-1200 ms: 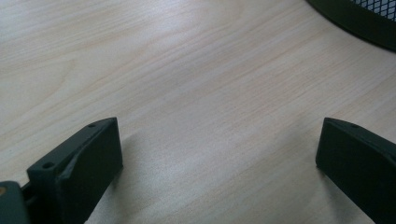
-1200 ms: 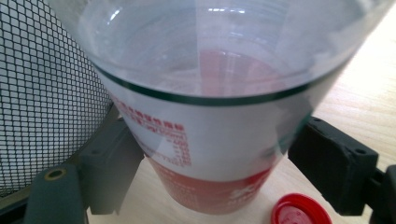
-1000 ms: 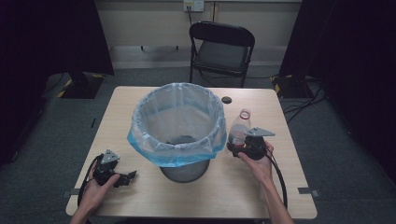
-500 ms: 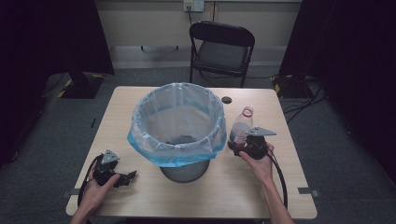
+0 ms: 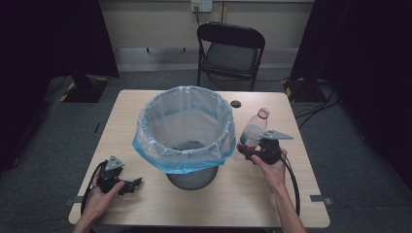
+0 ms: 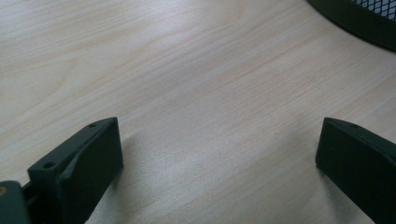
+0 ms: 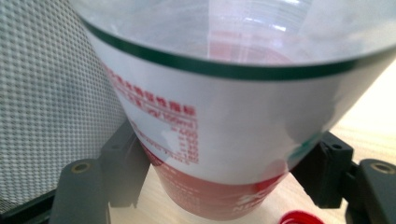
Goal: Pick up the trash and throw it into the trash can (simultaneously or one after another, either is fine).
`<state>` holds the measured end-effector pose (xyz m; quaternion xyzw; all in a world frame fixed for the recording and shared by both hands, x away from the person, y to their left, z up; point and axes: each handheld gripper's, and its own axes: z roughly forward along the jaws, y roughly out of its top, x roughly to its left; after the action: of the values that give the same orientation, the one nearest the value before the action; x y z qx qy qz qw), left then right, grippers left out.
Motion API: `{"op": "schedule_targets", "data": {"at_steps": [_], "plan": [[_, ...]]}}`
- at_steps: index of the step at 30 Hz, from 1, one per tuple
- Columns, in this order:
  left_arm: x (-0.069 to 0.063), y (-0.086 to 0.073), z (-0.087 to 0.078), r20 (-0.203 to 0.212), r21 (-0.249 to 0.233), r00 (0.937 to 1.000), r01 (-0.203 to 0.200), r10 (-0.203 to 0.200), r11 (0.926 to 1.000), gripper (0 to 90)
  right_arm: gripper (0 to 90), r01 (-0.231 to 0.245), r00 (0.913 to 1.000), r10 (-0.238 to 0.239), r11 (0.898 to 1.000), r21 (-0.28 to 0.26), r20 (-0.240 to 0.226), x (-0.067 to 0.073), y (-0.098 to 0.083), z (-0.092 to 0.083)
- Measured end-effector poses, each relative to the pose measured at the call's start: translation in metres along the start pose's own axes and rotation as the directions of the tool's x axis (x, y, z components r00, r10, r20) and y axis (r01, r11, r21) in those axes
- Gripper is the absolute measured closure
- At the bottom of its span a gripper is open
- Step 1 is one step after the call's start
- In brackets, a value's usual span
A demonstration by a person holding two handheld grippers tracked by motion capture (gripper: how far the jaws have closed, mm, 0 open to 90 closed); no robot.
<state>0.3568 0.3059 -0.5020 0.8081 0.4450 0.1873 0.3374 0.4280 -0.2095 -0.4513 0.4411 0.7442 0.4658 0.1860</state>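
Pale wooden table (image 5: 145, 116), dark room: your right claw (image 5: 245, 151) is clamped on the clear plastic bottle with the red-and-white label (image 5: 252, 133).
Its jaws have just been closing on the bottle's lower part, beside the mesh bin with the blue bag (image 5: 184, 128). Because the grip is low, the bottle may tip and catch the bin's rim. Your left claw (image 5: 133, 184) rests open and empty.

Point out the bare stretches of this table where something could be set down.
Free: the table's left side beside the lined bin, and the near edge between both hands. Crowded: the right side, where the right gripper grips the bottle close against the bin.
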Motion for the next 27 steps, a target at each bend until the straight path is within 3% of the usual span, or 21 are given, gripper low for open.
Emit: {"op": "schedule_targets", "data": {"at_steps": [13,27], "plan": [[-0.001,0.000,0.000,-0.002,-0.002,1.0000,0.005,-0.005,1.0000,0.3,28.0,-0.014,0.9998,0.013,0.998,-0.057,-0.013,0.004,0.016,-0.010],[-0.001,0.000,0.000,-0.003,-0.002,1.0000,0.005,-0.005,1.0000,0.2,28.3,0.000,0.9997,-0.003,0.990,-0.141,-0.025,0.012,0.047,-0.030]]}}
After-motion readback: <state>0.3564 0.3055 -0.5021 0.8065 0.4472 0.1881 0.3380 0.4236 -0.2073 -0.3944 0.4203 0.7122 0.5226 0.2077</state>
